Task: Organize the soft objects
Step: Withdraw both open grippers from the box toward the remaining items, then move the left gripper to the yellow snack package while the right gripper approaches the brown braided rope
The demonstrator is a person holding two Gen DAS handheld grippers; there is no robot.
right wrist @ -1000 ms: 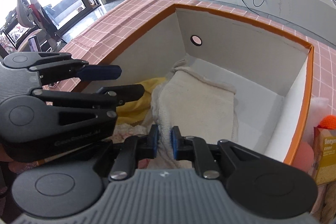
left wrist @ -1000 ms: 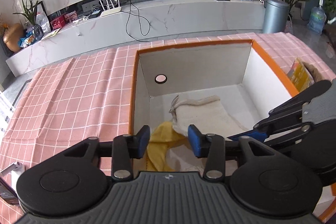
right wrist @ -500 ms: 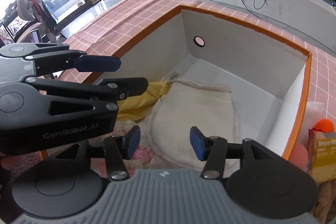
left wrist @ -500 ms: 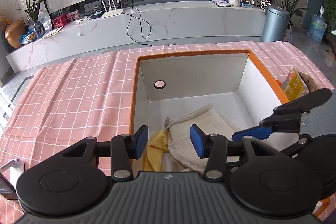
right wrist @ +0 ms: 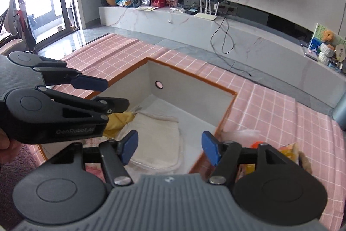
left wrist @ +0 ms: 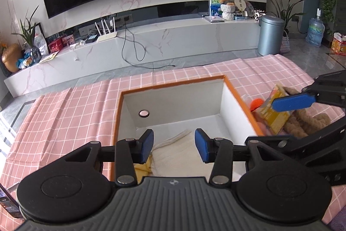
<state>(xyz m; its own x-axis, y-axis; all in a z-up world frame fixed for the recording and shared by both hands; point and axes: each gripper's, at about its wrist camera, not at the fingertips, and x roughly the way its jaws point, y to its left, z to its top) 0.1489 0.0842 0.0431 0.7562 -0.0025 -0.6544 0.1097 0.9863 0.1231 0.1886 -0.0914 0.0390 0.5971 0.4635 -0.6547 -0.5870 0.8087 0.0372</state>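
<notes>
A white box with an orange rim [left wrist: 237, 92] [right wrist: 225, 118] stands on the pink checked cloth. Inside lie a folded cream towel [right wrist: 155, 140] [left wrist: 181, 155] and a yellow cloth [right wrist: 119, 120] [left wrist: 142, 168]. A pink fluffy item [right wrist: 93, 166] shows under my right gripper. My left gripper [left wrist: 174, 147] is open and empty above the box's near end. My right gripper [right wrist: 169, 147] is open and empty above the towel and the box's right wall. A brown plush [left wrist: 302, 125] and an orange ball [left wrist: 256, 103] lie right of the box.
A yellow packet [left wrist: 274, 116] [right wrist: 289, 149] leans by the plush outside the box. A phone [left wrist: 8, 207] lies at the cloth's left edge. Beyond the table are a marble TV bench and a grey bin [left wrist: 270, 36].
My right gripper opened and let go of the cream towel, which now lies in the box. Both grippers rose and pulled back from the box.
</notes>
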